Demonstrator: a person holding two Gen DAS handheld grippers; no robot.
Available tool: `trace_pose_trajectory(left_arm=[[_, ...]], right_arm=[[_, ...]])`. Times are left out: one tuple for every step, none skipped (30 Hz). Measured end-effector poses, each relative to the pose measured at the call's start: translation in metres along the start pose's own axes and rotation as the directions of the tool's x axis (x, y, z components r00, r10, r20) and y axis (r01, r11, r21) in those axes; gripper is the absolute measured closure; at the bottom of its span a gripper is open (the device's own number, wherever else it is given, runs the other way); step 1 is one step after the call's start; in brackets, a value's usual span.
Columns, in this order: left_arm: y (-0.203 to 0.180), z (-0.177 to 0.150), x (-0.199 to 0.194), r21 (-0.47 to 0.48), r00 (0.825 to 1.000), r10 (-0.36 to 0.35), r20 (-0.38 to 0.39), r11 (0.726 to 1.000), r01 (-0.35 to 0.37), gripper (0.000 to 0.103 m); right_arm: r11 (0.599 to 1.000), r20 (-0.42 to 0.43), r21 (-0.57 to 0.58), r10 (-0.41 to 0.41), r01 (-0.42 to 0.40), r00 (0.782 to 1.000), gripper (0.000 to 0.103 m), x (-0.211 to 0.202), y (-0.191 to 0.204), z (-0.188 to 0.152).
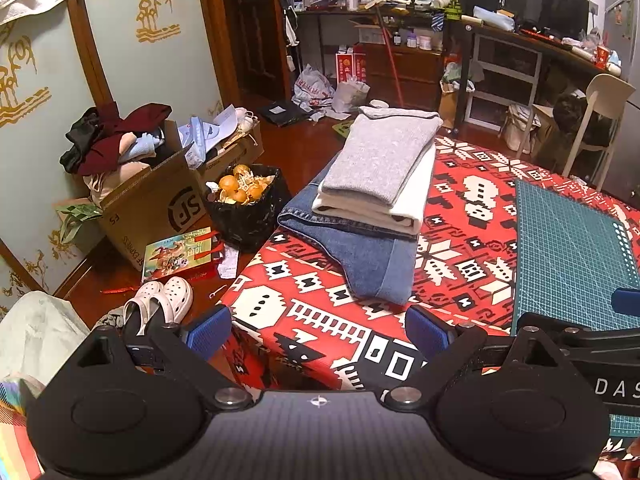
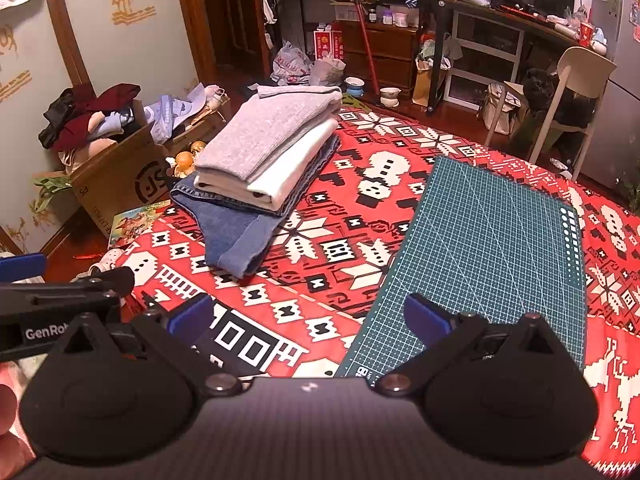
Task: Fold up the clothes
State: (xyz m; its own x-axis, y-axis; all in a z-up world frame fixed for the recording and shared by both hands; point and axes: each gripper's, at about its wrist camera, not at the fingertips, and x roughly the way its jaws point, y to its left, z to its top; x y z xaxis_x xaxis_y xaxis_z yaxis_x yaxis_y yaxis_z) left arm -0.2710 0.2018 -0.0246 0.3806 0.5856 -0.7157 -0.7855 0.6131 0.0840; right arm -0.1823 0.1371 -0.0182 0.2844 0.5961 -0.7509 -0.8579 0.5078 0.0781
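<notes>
Lived-in home room: cluttered desk (image 1: 400,12), cardboard box (image 1: 148,200) of clothes, white clogs (image 1: 164,300) on wooden floor (image 1: 312,148).

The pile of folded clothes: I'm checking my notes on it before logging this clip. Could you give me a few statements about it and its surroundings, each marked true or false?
1. The grey sweater lies on top of the pile. True.
2. The jeans sit on top of the white garment. False: the jeans are at the bottom, under the white garment.
3. The left tool grips a sleeve. False: it is open, holds nothing, and is apart from the pile.
4. The green cutting mat lies on the red patterned cloth, beside the pile and apart from it. True.
5. The right tool is shut on the mat. False: it is open and holds nothing.
</notes>
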Motion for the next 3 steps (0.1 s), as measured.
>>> trace_pose_trajectory(left_arm=[[0.0001,-0.0002,0.0003,0.0,1.0,0.0,-0.001,1.0,0.0,0.009],[0.0003,-0.0002,0.0006,0.001,1.0,0.0,-0.002,1.0,0.0,0.009],[0.0005,-0.0002,0.001,0.001,1.0,0.0,-0.003,1.0,0.0,0.009]], right_arm=[[1.0,-0.001,0.001,0.001,-0.001,1.0,0.001,0.0004,0.0,0.0],[1.0,-0.004,0.002,0.002,-0.002,1.0,0.001,0.0011,-0.0001,0.0],[1.0,-0.006,0.002,0.003,-0.003,1.0,0.001,0.0017,-0.0003,0.0001]])
